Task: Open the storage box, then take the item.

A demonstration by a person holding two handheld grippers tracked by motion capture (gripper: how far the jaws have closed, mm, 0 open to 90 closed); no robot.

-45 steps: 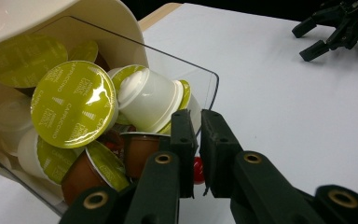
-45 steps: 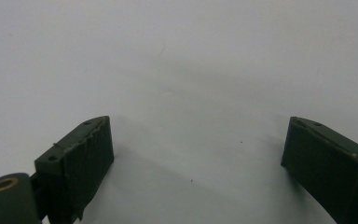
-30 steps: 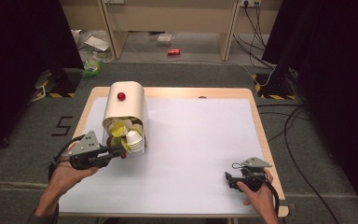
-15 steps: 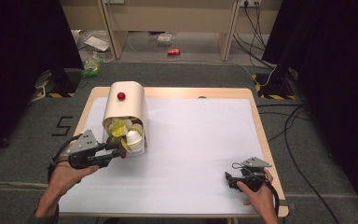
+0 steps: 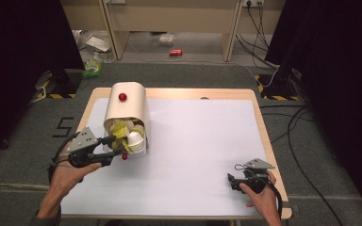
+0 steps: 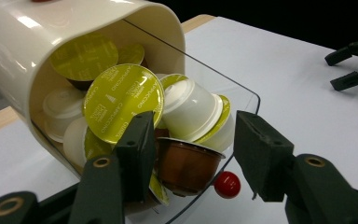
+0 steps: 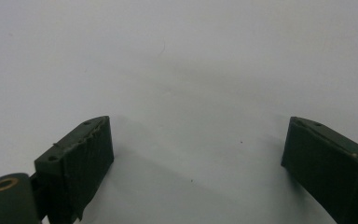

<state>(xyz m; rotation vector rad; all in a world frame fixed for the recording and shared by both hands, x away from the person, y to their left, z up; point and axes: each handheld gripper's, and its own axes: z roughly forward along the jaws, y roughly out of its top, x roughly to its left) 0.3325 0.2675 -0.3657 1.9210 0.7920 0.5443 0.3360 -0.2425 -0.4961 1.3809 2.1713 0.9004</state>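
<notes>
A cream container (image 5: 127,106) lies on its side at the table's left, its open mouth toward me, with a red knob (image 5: 122,97) on top. Several coffee capsules fill it: a yellow-green foil one (image 6: 121,100), a white one (image 6: 191,109), a brown one (image 6: 186,165). A clear flap (image 6: 242,95) with a small red knob (image 6: 227,184) lies open in front. My left gripper (image 6: 193,135) is at the mouth (image 5: 117,146); its jaws have just been opening, and the brown capsule sits between them with a gap on one side. My right gripper (image 5: 231,181) rests open near the front right corner, over bare white table (image 7: 196,140).
A white sheet (image 5: 202,141) covers the wooden table (image 5: 264,141). Cables run on the floor to the right (image 5: 292,122). Litter and a red can (image 5: 175,52) lie on the floor beyond the table.
The left gripper's jaws have spread apart at the container's mouth. Neither hand has shifted, and the right gripper looks the same.
</notes>
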